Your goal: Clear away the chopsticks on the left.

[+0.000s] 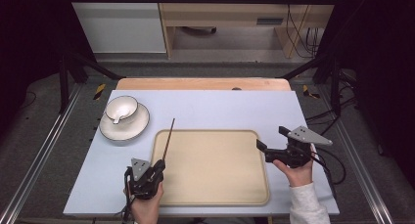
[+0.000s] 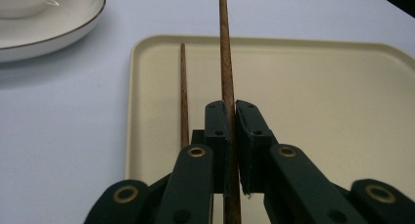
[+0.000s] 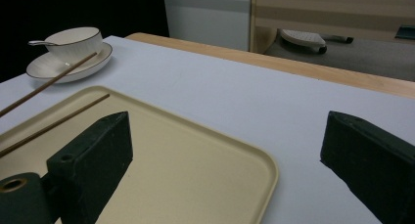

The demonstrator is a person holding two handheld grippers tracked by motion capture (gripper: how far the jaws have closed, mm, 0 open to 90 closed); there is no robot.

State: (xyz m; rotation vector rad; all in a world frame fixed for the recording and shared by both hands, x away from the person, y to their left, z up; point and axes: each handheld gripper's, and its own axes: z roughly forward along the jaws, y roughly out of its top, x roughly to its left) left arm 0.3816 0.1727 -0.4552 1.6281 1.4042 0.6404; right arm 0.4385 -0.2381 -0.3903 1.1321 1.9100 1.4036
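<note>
Thin dark-brown wooden chopstick (image 2: 226,62), possibly tapered, clamped by left gripper (image 2: 231,136).

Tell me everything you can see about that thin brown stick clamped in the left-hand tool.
It is a chopstick: slender, round, dark brown, wood by its grain. The left gripper has its black jaws shut on it near one end, holding it lifted and pointing away from the person over the left edge of the beige tray. A second, matching chopstick lies flat on the tray beside it, apart from it. Its far tip points toward the plate without reaching it.
</note>
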